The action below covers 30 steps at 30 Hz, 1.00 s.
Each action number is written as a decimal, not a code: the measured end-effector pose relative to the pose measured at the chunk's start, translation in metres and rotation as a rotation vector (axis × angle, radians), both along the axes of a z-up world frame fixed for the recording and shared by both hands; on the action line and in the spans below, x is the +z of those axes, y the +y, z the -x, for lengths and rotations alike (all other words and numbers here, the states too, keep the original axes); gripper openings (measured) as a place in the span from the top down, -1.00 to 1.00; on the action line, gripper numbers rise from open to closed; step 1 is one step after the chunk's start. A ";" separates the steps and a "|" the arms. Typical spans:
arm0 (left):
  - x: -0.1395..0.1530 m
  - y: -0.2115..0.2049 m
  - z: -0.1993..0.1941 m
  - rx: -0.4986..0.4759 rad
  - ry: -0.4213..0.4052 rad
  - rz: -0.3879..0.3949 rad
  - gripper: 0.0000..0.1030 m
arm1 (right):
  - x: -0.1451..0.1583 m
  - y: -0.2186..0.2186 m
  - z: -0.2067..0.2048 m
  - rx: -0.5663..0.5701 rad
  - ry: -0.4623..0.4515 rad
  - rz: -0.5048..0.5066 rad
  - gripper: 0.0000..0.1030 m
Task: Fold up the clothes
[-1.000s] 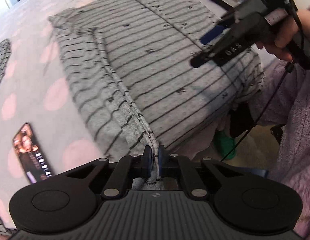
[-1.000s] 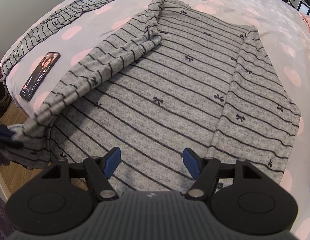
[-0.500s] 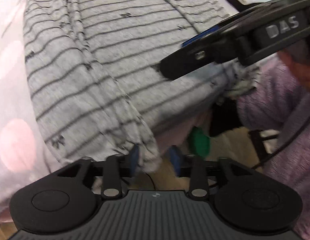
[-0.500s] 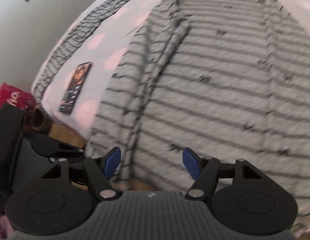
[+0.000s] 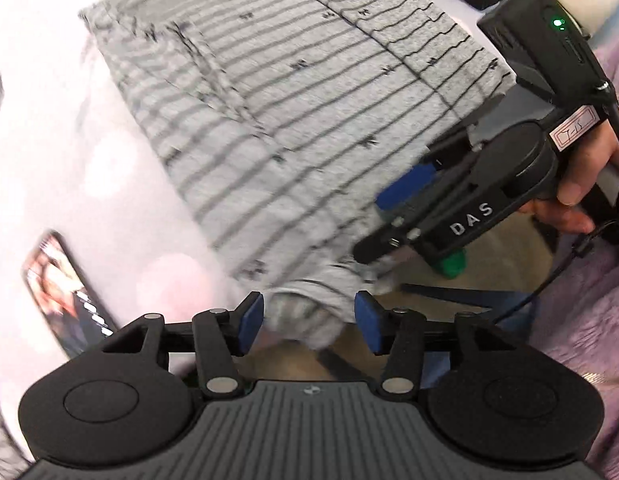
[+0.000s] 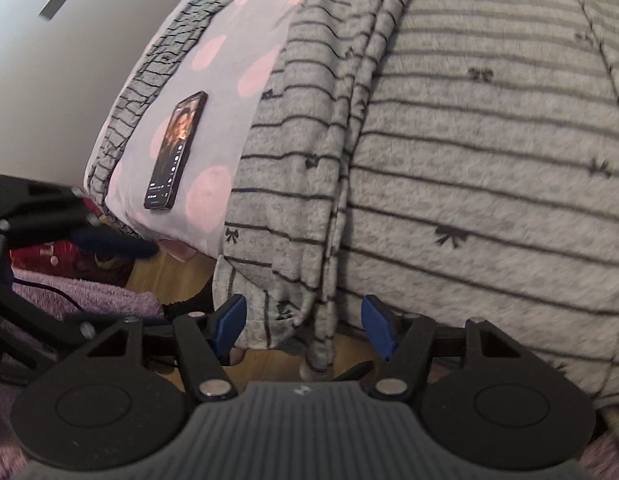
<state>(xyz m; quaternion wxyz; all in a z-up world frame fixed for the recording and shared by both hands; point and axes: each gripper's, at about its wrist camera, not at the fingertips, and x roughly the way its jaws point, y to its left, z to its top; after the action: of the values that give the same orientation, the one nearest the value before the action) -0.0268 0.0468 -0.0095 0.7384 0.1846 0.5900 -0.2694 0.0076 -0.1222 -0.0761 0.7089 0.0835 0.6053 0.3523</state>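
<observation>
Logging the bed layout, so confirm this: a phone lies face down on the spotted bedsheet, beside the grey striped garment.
Wrong in one respect: the phone lies face up, its screen lit. The right wrist view shows it. The rest stands: it is on the spotted bedsheet, beside the grey striped garment.

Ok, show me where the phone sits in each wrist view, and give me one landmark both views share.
Left wrist view: the phone lies at the lower left on the spotted bedspread, left of the striped top.
Right wrist view: the phone lies left of centre on the bedspread, again left of the striped top.
Shared landmark: the top's hem hanging over the bed edge, just ahead of each gripper.
</observation>
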 end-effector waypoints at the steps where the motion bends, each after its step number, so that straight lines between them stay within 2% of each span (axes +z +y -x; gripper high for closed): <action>1: -0.003 0.003 -0.002 -0.024 -0.011 0.018 0.04 | -0.003 0.001 0.000 -0.013 0.021 -0.005 -0.27; 4: -0.022 0.007 0.002 -0.139 -0.083 0.030 0.04 | -0.013 0.003 0.000 -0.031 0.073 0.008 -0.07; 6: -0.035 0.005 0.009 -0.213 -0.114 -0.019 0.05 | -0.018 0.002 -0.001 -0.041 0.101 0.013 0.06; 10: -0.055 0.007 0.015 -0.271 -0.148 -0.051 0.26 | -0.024 0.001 -0.004 -0.065 0.133 0.002 0.06; 16: -0.073 0.001 0.018 -0.335 -0.173 -0.080 0.44 | -0.029 0.009 -0.003 -0.047 0.162 0.003 0.06; 18: -0.079 -0.002 0.019 -0.338 -0.158 -0.103 0.54 | -0.030 0.010 -0.003 -0.049 0.168 -0.003 0.06; 19: -0.079 -0.003 0.021 -0.338 -0.150 -0.115 0.67 | -0.031 0.011 -0.004 -0.051 0.172 -0.005 0.09; 20: -0.079 -0.003 0.023 -0.337 -0.144 -0.128 0.76 | -0.032 0.011 -0.004 -0.050 0.178 -0.007 0.23; 21: -0.079 -0.004 0.026 -0.336 -0.137 -0.142 0.83 | -0.033 0.011 -0.004 -0.048 0.185 -0.011 0.50; 23: -0.076 -0.004 0.031 -0.312 -0.114 -0.152 0.91 | -0.032 0.009 -0.004 -0.048 0.191 -0.018 0.79; 26: -0.064 -0.007 0.043 -0.261 -0.087 -0.119 0.92 | -0.024 0.001 -0.003 -0.062 0.186 -0.030 0.85; 30: -0.057 -0.015 0.055 -0.222 -0.060 -0.053 0.93 | -0.007 -0.008 0.005 -0.052 0.123 -0.001 0.87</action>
<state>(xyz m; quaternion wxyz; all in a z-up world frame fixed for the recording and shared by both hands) -0.0813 0.0317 -0.0661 0.7164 0.2764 0.5502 -0.3282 0.0030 -0.1298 -0.0830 0.6793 0.1210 0.6450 0.3285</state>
